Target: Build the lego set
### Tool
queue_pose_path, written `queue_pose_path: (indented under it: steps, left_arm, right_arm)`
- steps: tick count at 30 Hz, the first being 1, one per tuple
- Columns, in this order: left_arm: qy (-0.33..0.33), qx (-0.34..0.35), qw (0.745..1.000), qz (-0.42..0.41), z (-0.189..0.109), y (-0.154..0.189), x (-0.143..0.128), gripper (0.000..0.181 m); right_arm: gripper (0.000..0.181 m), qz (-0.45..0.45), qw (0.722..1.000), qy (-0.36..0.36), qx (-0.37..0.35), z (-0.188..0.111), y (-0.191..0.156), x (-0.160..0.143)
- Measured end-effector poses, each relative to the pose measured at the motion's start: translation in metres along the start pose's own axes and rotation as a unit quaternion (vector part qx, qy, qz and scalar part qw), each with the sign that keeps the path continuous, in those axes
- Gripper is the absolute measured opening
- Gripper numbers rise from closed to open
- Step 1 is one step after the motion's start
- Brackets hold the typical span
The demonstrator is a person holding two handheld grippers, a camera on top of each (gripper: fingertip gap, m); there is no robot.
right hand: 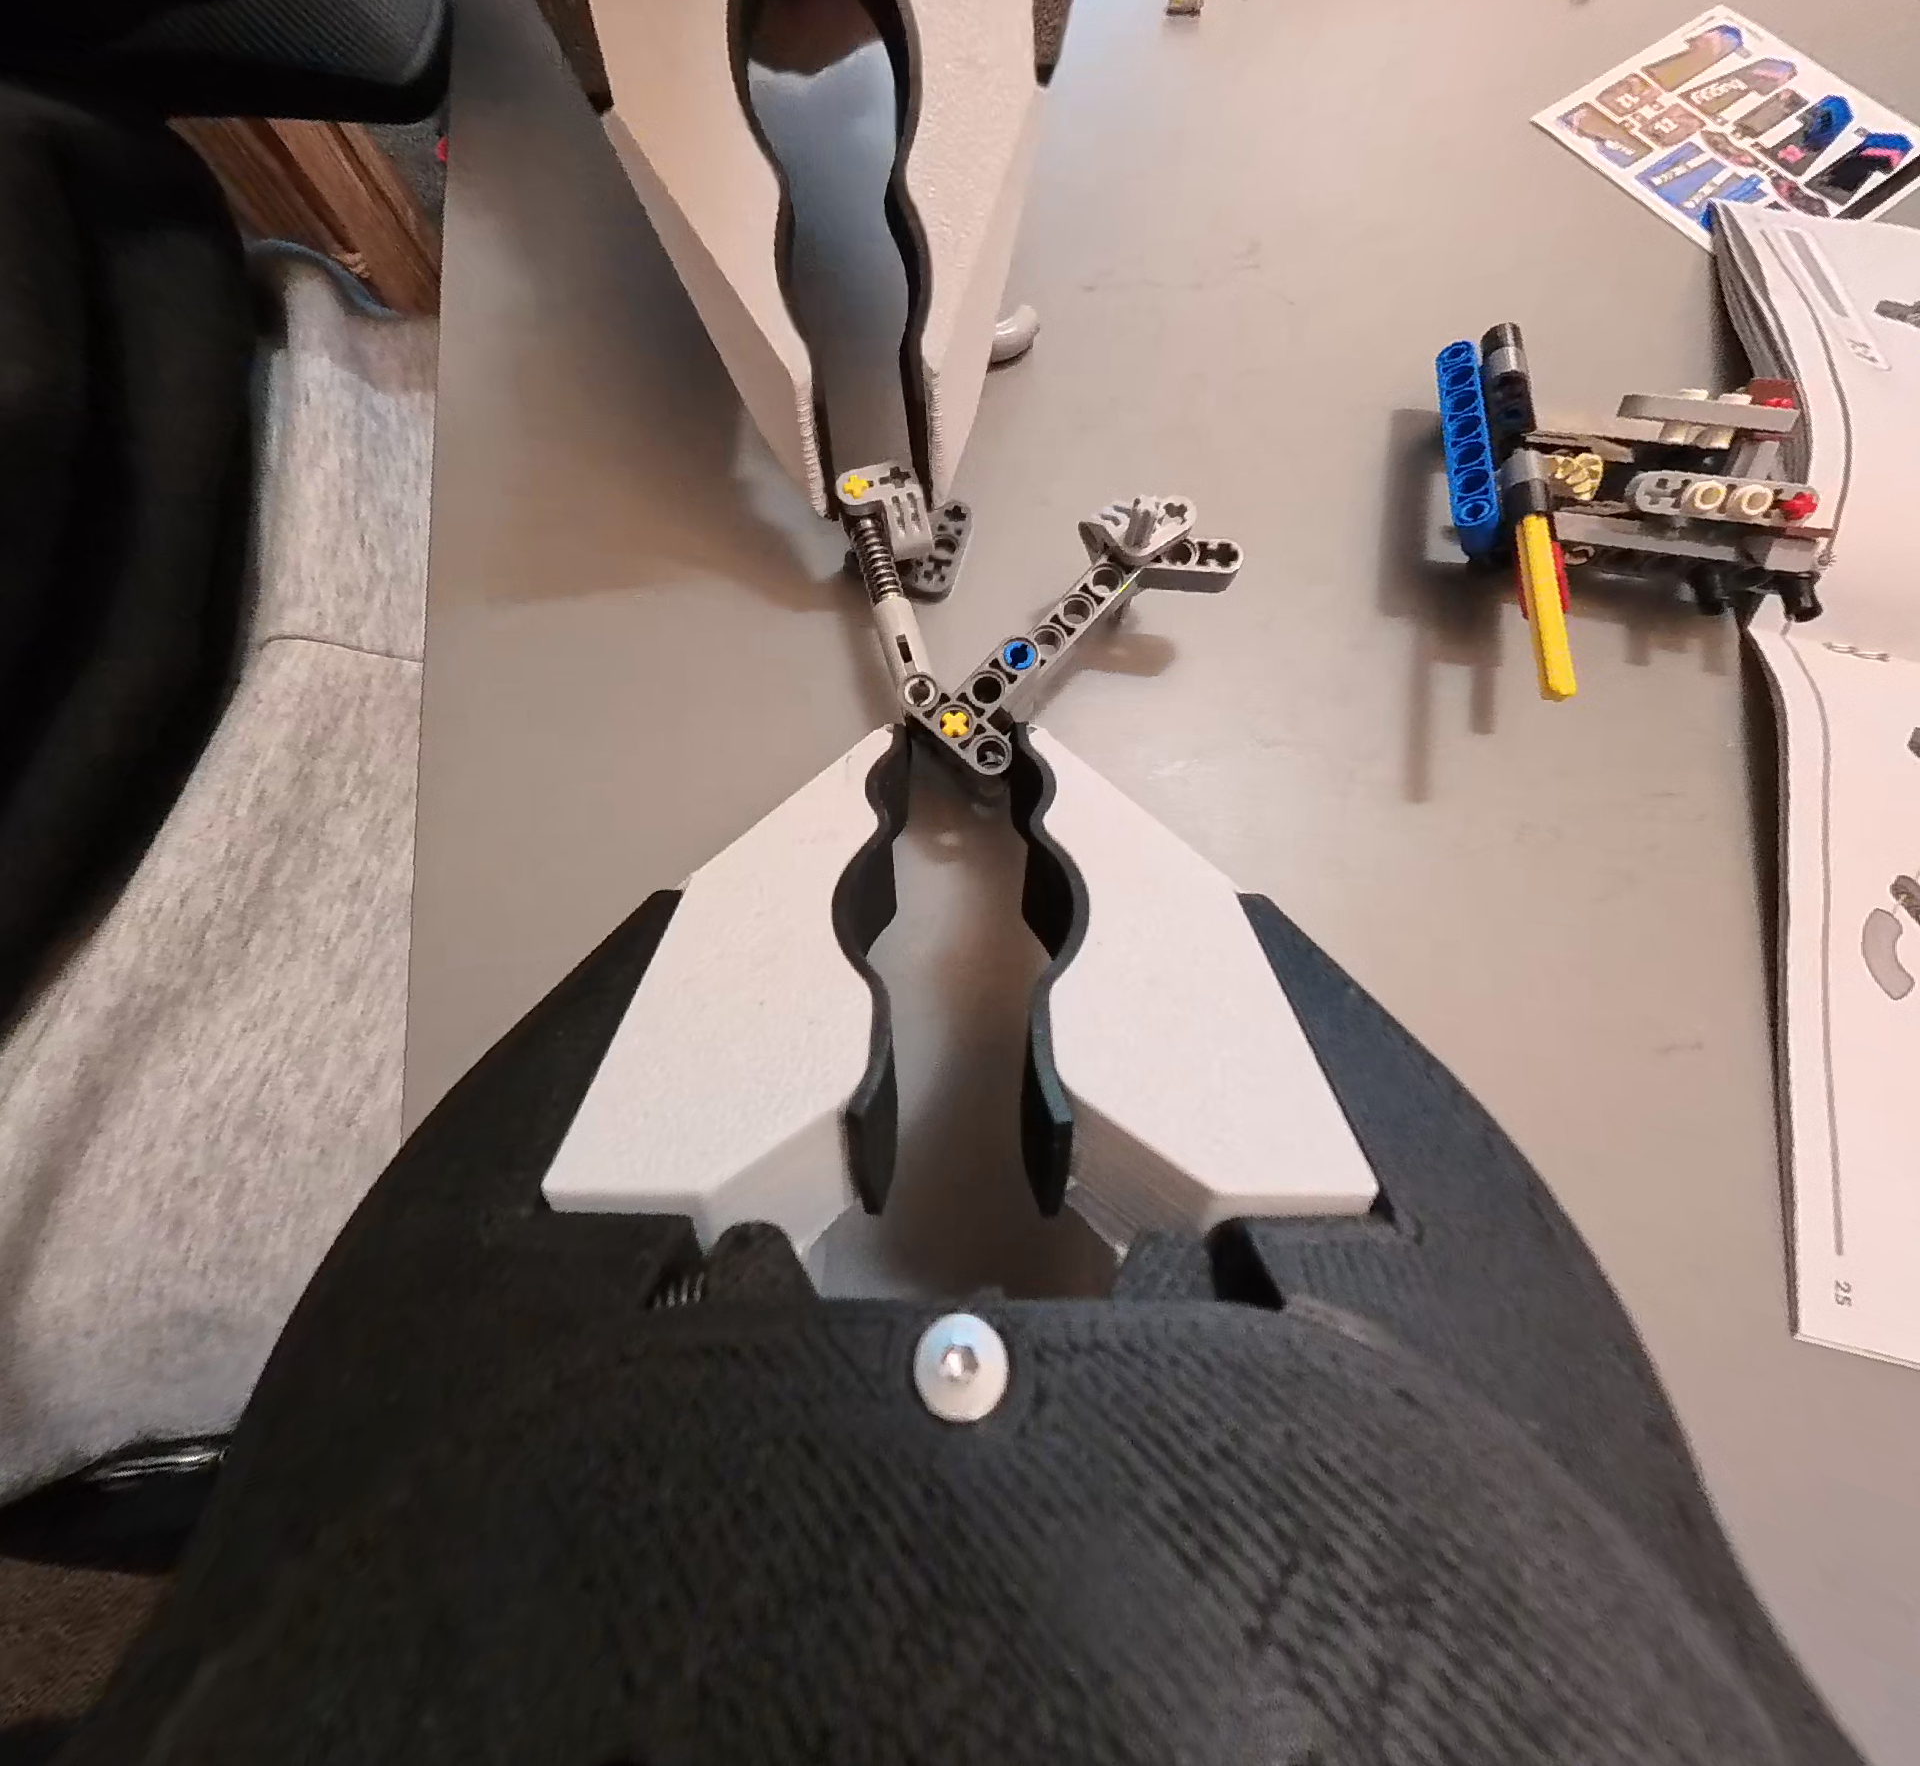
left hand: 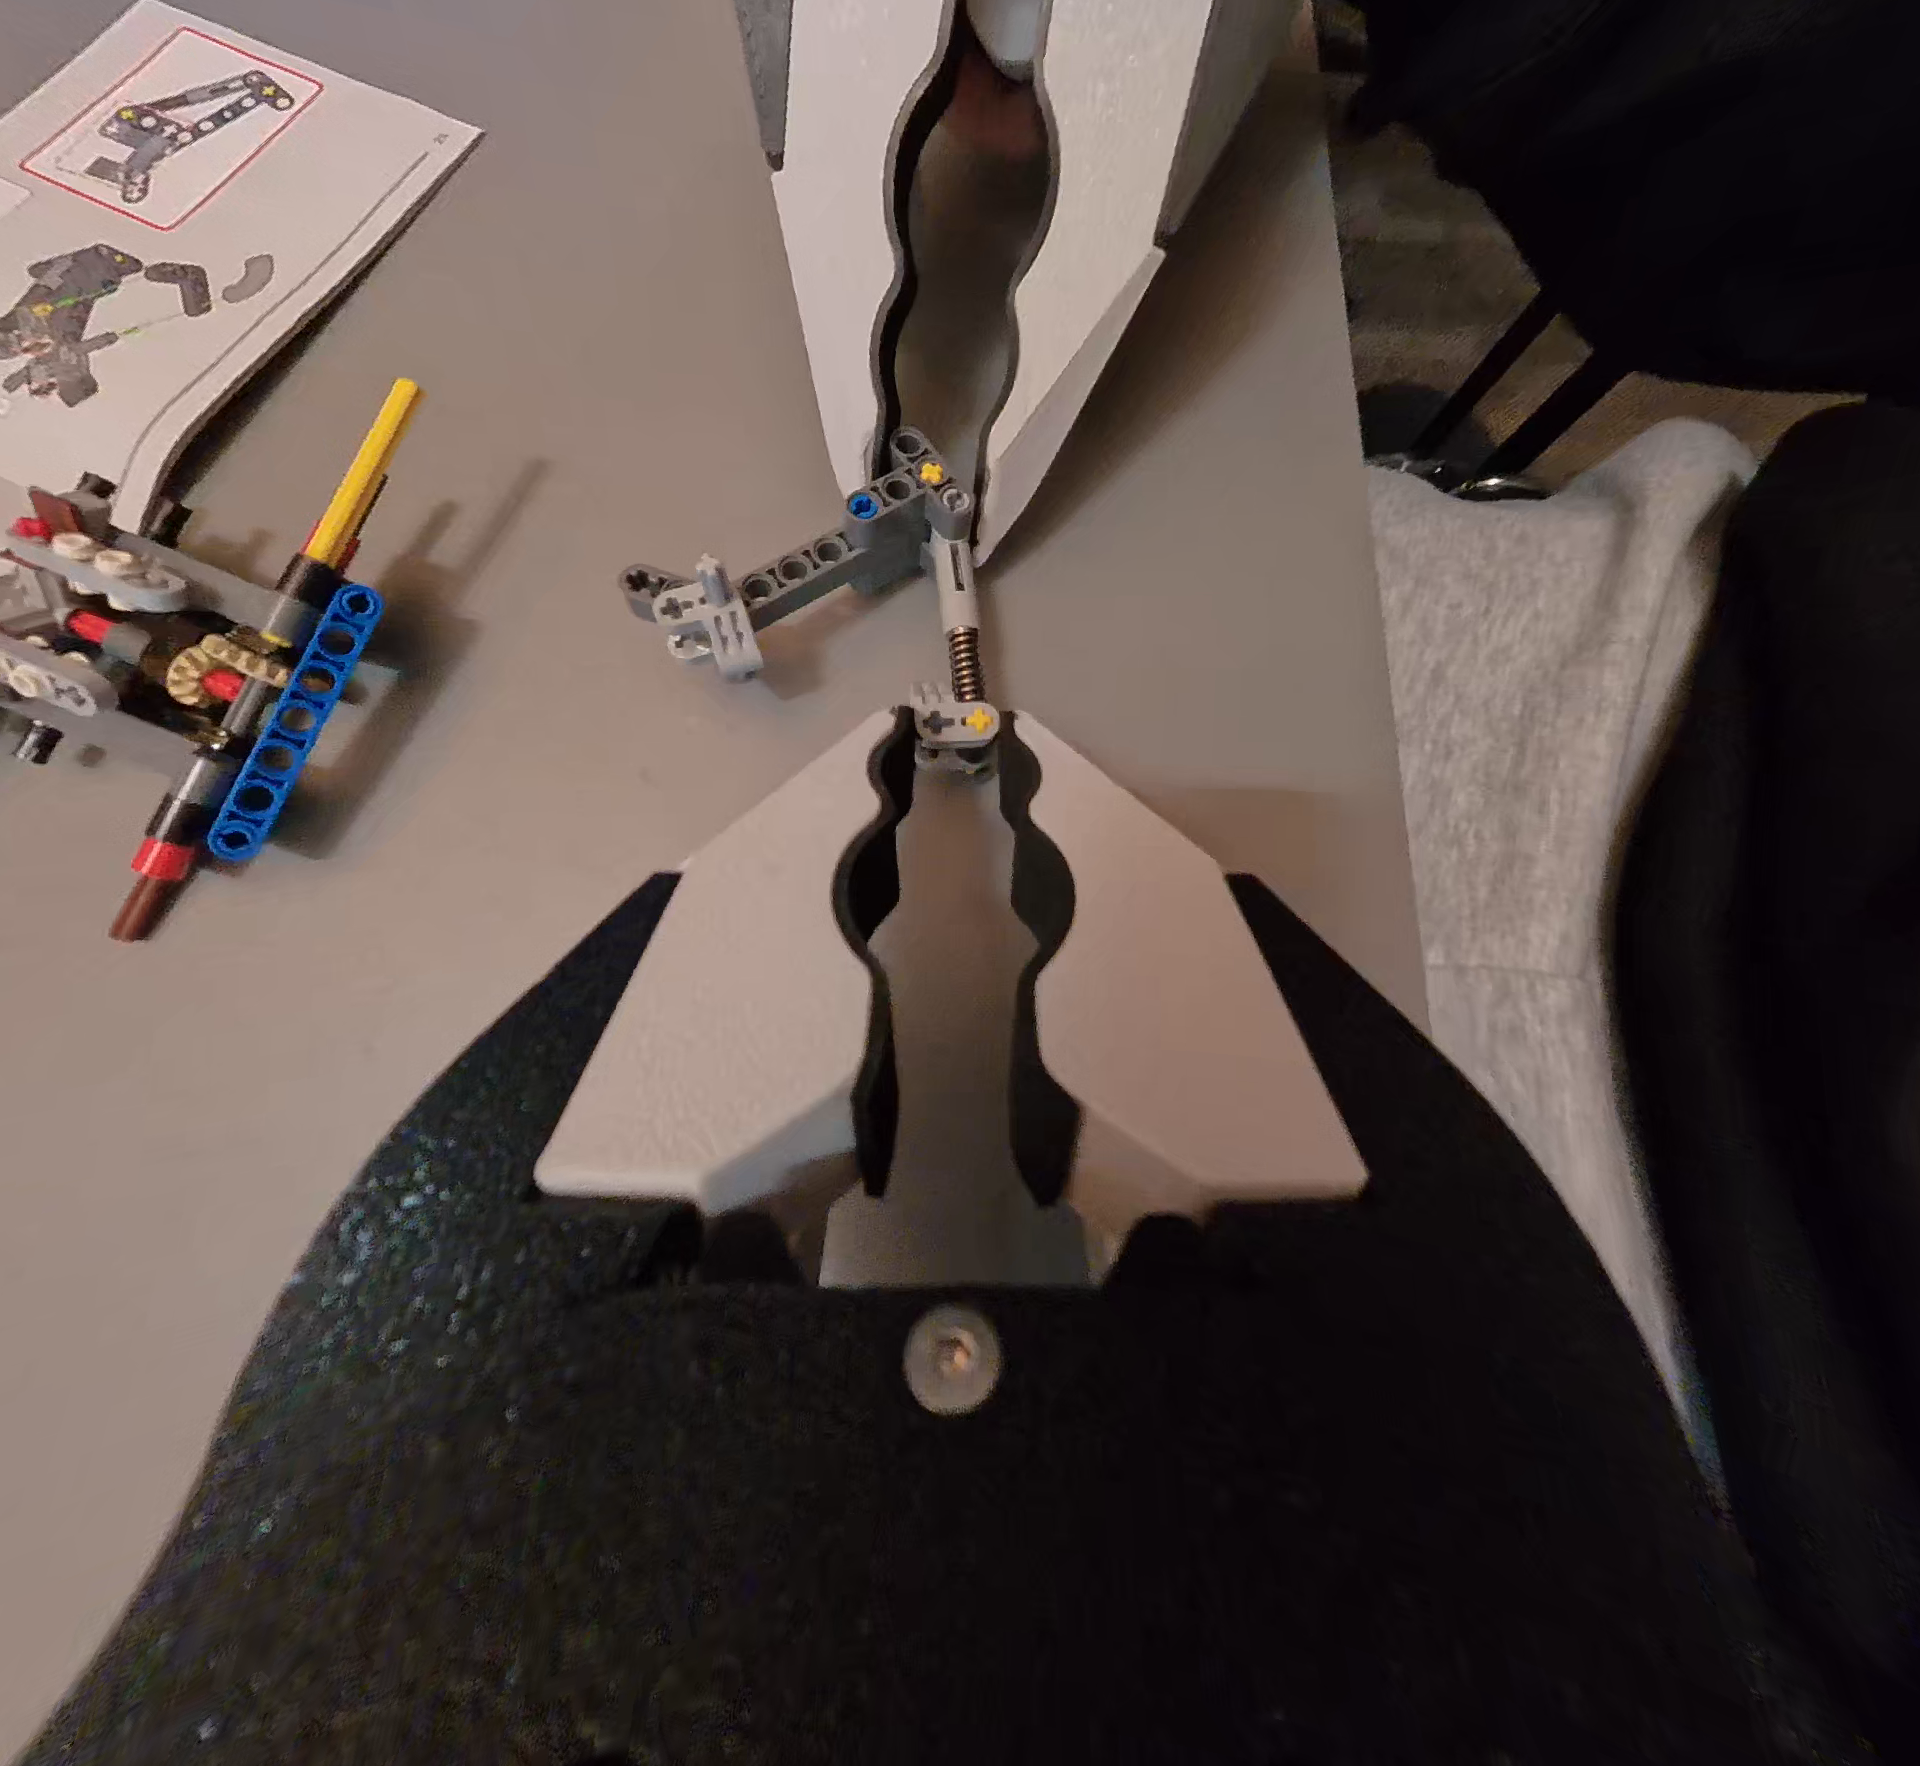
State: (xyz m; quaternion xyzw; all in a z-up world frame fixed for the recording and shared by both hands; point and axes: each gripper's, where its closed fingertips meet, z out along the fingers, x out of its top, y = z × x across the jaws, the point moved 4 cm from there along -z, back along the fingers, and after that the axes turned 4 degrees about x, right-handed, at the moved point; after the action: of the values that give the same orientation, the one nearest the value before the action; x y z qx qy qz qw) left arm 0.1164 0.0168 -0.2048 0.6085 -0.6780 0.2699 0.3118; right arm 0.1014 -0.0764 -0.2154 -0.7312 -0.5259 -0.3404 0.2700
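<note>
While the spring strut (left hand: pixel 961 620) is hanging between both tools just above the grey table (left hand: pixel 582 1041), we are joining the boom sub-assembly.
Our left gripper (left hand: pixel 954 742) is pinching the strut's connector end; our right gripper (right hand: pixel 961 737) is pinching the grey beam (right hand: pixel 1049 636) at its elbow; next we are judging a steady push to seat the joint; the chassis (right hand: pixel 1621 490) and booklet (right hand: pixel 1829 781) are waiting alongside.

R gripper (right hand: pixel 961 740) on grey beam (right hand: pixel 1049 641)
</note>
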Motion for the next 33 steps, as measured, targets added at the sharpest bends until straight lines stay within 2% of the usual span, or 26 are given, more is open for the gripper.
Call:
queue_pose_path:
  steps: [8,16,26,33]
  left_arm:
    - [0.036,-0.015,0.999,-0.033,-0.001,-0.001,-0.004,0.012]
    - [0.050,-0.017,0.998,0.016,0.000,-0.003,-0.003,0.012]
    - [0.081,-0.066,0.993,0.051,-0.004,-0.004,0.001,0.012]
    - [0.054,-0.084,0.993,0.067,0.002,-0.005,-0.002,0.013]
  right_arm:
    - [0.017,-0.004,1.000,0.006,-0.005,0.000,0.001,0.002]
    - [0.017,-0.007,1.000,0.011,-0.002,-0.002,-0.001,0.002]
    - [0.017,-0.014,0.999,0.028,0.012,-0.008,-0.007,0.007]
    - [0.017,-0.022,1.000,0.014,0.017,-0.007,-0.009,0.003]
